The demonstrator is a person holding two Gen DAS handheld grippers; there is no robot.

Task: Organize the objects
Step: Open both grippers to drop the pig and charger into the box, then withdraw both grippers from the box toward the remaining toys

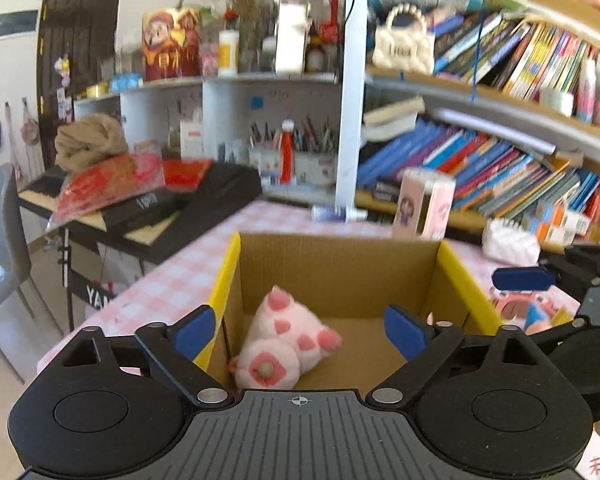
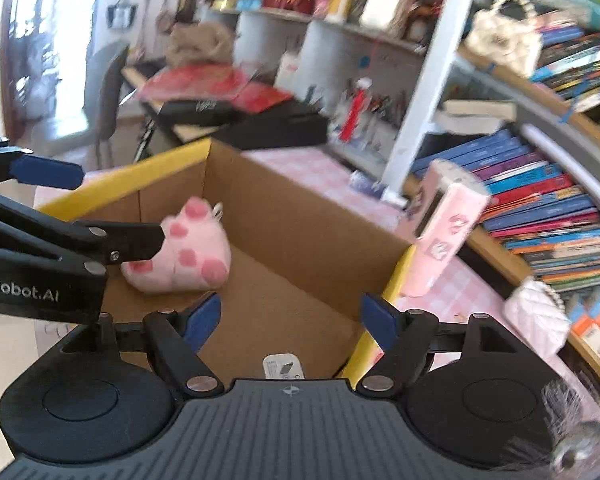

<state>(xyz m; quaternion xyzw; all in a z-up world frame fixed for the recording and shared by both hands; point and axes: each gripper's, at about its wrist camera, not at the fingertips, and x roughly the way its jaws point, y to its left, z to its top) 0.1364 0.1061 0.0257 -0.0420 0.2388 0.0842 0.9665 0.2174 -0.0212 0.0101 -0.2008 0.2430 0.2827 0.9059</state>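
Blue pads tip both tools, and both sets of jaws stand spread wide with nothing between them. The left gripper [image 1: 299,330] hangs over the near edge of an open cardboard box [image 1: 340,264], pointing down into it. Between and just beyond its fingers lies a pink plush toy [image 1: 288,340] on the box floor, toward the near left corner. The plush is pale pink with darker pink spots on rounded paw-like lobes, and a small round stud sits in the middle of one lobe. It touches neither pad.

The right gripper [image 2: 291,320] hovers over the near right part of the same box [image 2: 300,220], likewise released. In its view the plush toy [image 2: 184,252] rests at the far left of the box floor, partly behind the black linkage of the left gripper [image 2: 46,172], which reaches in from the left. A small white card [image 2: 283,366] lies on the box floor close to the right tool's body.

The box has yellow rim edges and sits on a pink checked tablecloth [image 1: 172,280]. A tall pink carton [image 2: 446,232] stands just right of the box. Bookshelves [image 1: 500,160] fill the far right, and a black keyboard [image 1: 160,204] lies far left.
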